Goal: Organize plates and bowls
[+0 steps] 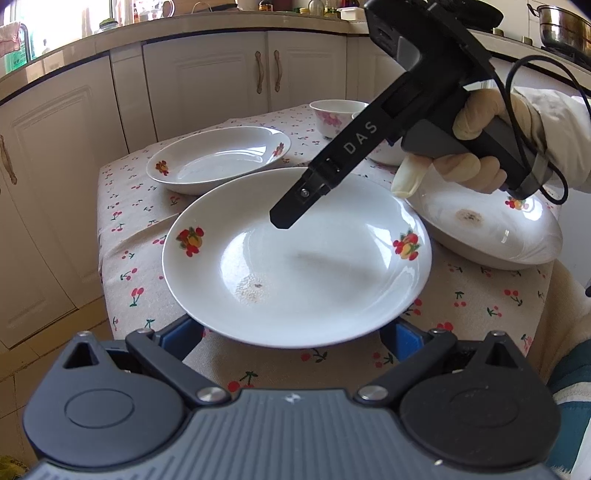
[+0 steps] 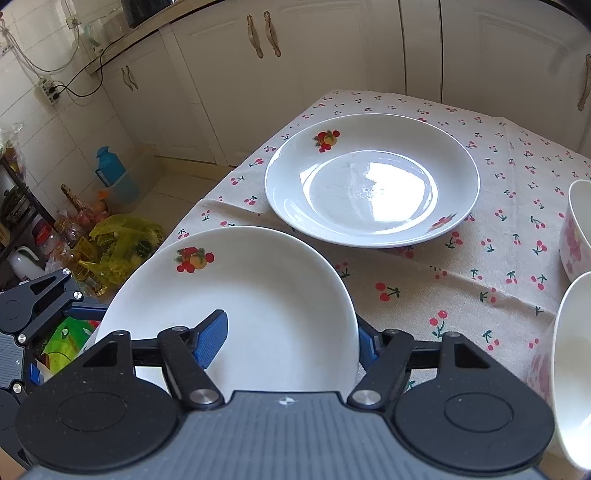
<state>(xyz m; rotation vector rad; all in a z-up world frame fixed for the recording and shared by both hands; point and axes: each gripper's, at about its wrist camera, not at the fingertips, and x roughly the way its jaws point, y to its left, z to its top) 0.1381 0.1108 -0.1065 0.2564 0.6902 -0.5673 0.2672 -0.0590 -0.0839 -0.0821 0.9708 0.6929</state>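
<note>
A white plate with fruit decals [image 1: 295, 258] hangs above the cherry tablecloth [image 1: 125, 229]. My right gripper [image 2: 291, 339] is shut on its rim: one blue finger [image 2: 210, 339] lies on top, the other below. It shows from the side in the left wrist view [image 1: 284, 218]. My left gripper [image 1: 291, 336] is open, its blue fingers [image 1: 177, 336] wide apart under the near rim. A second plate [image 1: 218, 158] [image 2: 373, 181] lies at the far left of the table. A third plate [image 1: 487, 229] lies on the right. Flowered bowls [image 1: 336, 116] [image 2: 576, 229] stand behind.
Cream kitchen cabinets [image 1: 207, 77] stand behind the table. The table's left edge drops to the floor, where a yellow bag [image 2: 122, 240], a blue jug [image 2: 110, 170] and bottles sit. A steel pot [image 1: 565, 27] stands on the counter at the right.
</note>
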